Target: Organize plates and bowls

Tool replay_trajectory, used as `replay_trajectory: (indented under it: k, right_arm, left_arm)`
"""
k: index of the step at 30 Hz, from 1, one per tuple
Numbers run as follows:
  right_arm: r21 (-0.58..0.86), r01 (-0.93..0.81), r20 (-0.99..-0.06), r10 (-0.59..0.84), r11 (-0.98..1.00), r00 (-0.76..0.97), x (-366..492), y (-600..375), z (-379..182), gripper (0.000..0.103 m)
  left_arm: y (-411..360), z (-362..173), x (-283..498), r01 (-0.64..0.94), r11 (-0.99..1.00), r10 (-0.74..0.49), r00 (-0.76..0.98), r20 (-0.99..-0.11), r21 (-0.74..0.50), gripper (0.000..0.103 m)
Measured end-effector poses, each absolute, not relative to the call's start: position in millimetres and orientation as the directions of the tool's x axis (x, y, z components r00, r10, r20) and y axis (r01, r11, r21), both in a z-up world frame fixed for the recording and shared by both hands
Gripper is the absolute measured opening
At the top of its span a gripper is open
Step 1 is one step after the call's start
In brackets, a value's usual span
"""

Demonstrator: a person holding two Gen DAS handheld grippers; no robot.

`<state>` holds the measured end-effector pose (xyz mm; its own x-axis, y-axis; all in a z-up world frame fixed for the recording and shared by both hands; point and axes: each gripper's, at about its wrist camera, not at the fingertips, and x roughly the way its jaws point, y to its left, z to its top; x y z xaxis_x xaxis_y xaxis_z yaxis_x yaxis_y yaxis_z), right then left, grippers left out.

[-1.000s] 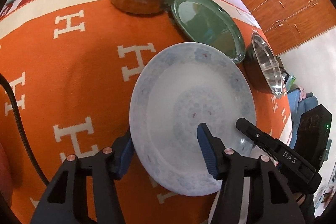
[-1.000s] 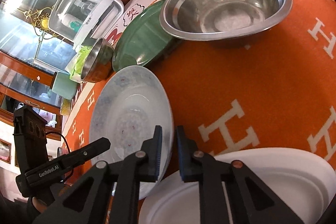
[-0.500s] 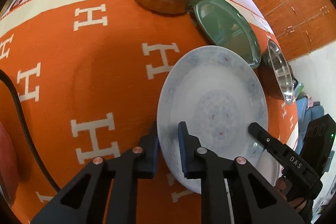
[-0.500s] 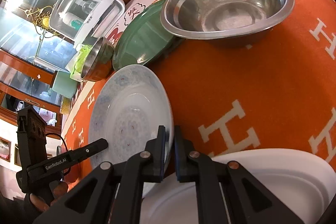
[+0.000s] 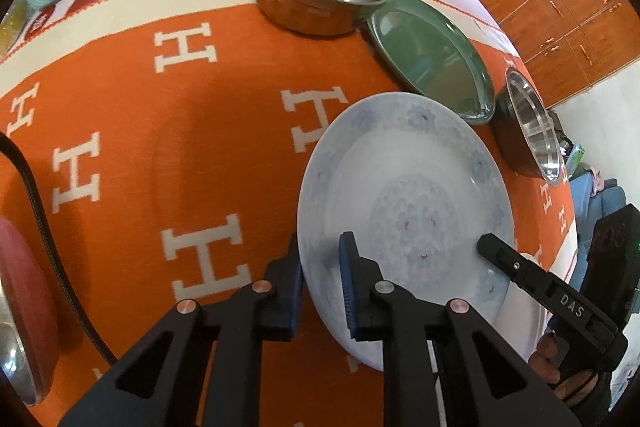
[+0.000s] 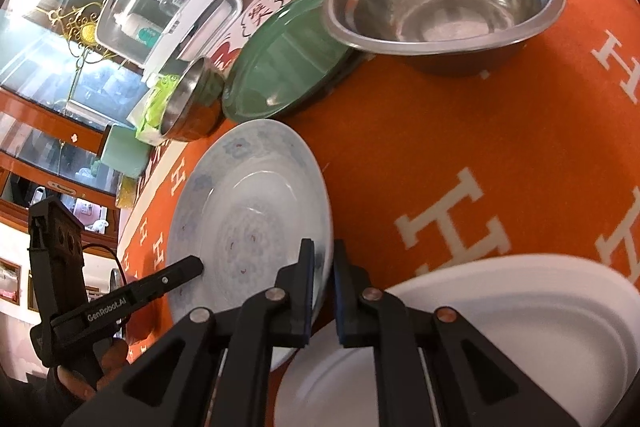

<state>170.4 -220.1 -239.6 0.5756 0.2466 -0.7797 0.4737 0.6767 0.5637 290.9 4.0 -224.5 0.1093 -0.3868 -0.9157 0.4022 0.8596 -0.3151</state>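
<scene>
Hand-held grippers (image 5: 320, 271) (image 6: 322, 277) pinch floral plate (image 5: 404, 195) rim, angled down.

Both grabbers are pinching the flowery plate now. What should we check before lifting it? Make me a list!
1. Left gripper shut on the rim of the round white plate with pale blue flowers: ok.
2. Right gripper shut on the opposite rim: ok.
3. Plate lifted clear of the orange cloth with white H letters: cannot tell.
4. Its far edge apart from the round green plate: cannot tell; they look very close.
5. Plain white plate lies close beside the right gripper, ready for stacking: ok.
</scene>
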Motion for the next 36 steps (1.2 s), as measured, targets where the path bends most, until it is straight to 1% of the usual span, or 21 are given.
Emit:
replay_trajectory:
  k: [8, 12, 20, 29, 36]
  right_arm:
    - [0.567, 0.433, -0.762, 0.246, 0.701, 0.599, 163, -210, -219, 0.01]
    - [0.57, 0.416, -0.749, 0.24, 0.709, 0.618, 153, -208, -205, 0.01]
    - [0.562, 0.384, -0.722, 0.208, 0.733, 0.66, 123, -208, -174, 0.01]
    - [0.543, 0.37, -0.701, 0.164, 0.753, 0.694, 71, -216, -150, 0.01]
    - [0.525, 0.377, -0.705, 0.142, 0.763, 0.695, 31, -223, -143, 0.01]
  left_arm:
    - [19, -197, 278, 0.408, 0.859, -0.405, 0.167, -0.899, -0.311, 0.015]
    - [22, -177, 266, 0.409, 0.846, -0.446, 0.196, -0.873, -0.341, 0.015]
    - [24, -140, 233, 0.446, 0.82, -0.5, 0.249, -0.83, -0.36, 0.015]
    - [15, -117, 186, 0.483, 0.793, -0.539, 0.268, -0.799, -0.372, 0.015]
    - [5, -116, 149, 0.495, 0.785, -0.542, 0.257, -0.8, -0.372, 0.015]
